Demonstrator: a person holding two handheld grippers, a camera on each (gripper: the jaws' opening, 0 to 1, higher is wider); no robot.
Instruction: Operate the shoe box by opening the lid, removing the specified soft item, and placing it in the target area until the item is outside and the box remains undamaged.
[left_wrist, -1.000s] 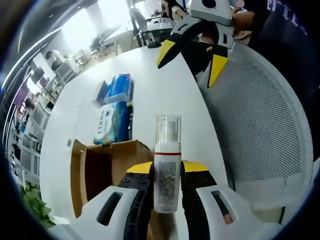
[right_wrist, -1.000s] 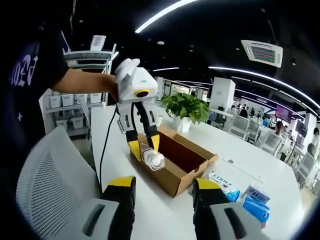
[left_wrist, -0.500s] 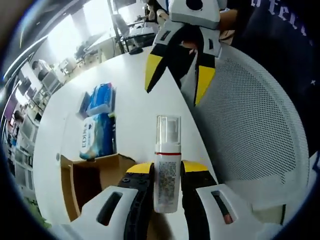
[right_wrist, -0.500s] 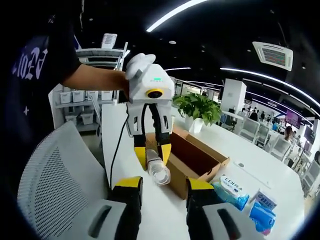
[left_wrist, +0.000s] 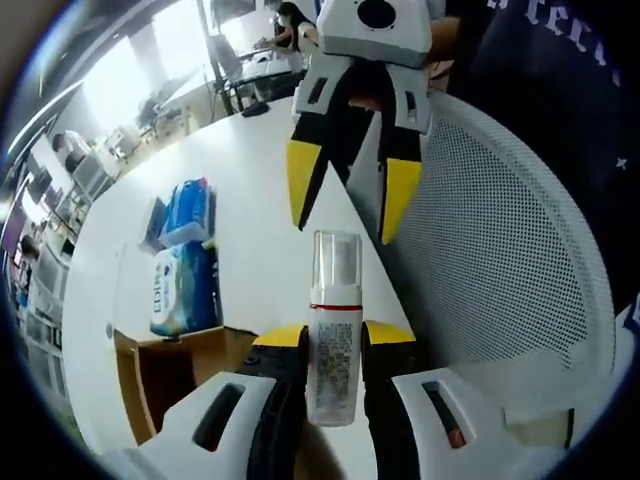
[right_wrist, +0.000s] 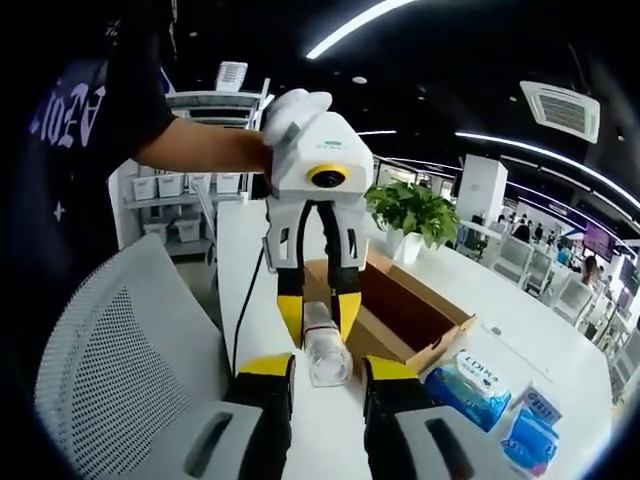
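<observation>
Left gripper clenches a pump bottle, cap pointing toward the open-jawed right gripper, over the table.

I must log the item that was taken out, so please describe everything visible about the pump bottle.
The pump bottle is slim and white, with a clear cap over its pump head, a thin red band below the neck and a label of small dark print. It looks like plastic. The left gripper clamps its lower body between its yellow-tipped jaws, above the white table. The right gripper is open just beyond the cap, not touching it.
</observation>
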